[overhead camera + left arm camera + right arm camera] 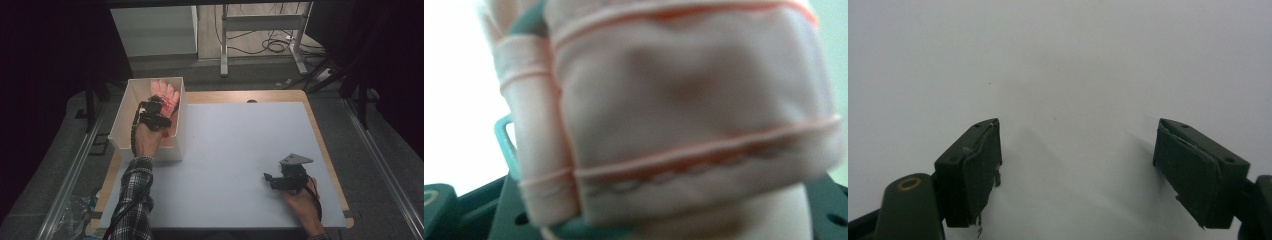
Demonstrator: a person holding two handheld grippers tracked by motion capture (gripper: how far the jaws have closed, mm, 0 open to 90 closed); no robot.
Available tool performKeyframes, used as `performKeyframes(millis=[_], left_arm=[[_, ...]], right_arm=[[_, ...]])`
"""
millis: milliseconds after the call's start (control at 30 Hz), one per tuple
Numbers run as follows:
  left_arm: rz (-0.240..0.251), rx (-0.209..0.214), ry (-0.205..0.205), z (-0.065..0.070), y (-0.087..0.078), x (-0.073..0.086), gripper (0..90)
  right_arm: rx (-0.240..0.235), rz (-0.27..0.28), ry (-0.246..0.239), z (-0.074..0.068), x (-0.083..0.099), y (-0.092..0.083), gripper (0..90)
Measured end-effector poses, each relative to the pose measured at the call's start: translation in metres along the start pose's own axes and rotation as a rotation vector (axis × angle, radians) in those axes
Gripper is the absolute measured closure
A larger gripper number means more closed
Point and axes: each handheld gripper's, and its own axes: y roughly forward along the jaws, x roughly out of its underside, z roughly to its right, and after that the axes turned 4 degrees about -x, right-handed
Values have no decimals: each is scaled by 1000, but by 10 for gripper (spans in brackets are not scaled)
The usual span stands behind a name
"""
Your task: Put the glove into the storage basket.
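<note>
- The left tool (161, 109) is down inside the white box (118, 116) at the counter's far left corner, right at a pink glove (167, 92); in the left gripper view the glove (684, 115) presses close against the camera with dark tool parts at the bottom edge, so it looks gripped, though I cannot tell for certain how the jaws stand
- To do this step well, judging it as lifting the glove out: raise it straight up until the fabric passes the box rim; avoid dragging it against the wall
- The left forearm, in a plaid sleeve (131, 192), reaches forward over the box's near wall, hand tipped downward
- The right tool (274, 179) rests low over the bare white counter (235, 150) near the right front; its jaws stand wide apart and hold nothing (1075, 175)
</note>
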Motion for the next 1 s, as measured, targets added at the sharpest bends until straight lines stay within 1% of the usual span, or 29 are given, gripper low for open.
performKeyframes(millis=[100, 200, 467, 567, 633, 800, 900, 1000], left_arm=[[-28, -4, 0, 2, 5, -3, 402], [-62, -14, 10, 6, 11, -5, 393], [-141, 2, 20, 7, 19, -6, 361], [-160, 3, 24, 8, 21, -6, 328], [-162, 0, 31, 9, 21, -7, 288], [-157, -17, 34, 7, 18, -7, 194], [-142, 1, 30, 5, 15, -7, 150], [-135, 6, 34, 7, 12, -8, 108]], right_arm=[[0, 0, 0, 0, 0, 0, 198], [0, 0, -1, 0, 0, 0, 198], [0, 0, -1, 0, 0, 0, 198], [1, 0, 0, 0, 0, 0, 198], [1, 0, 0, 0, 0, 0, 198], [0, 0, 1, 0, 0, 0, 198], [0, 1, 1, 0, 0, 0, 198], [0, 0, 0, 0, 0, 0, 198]])
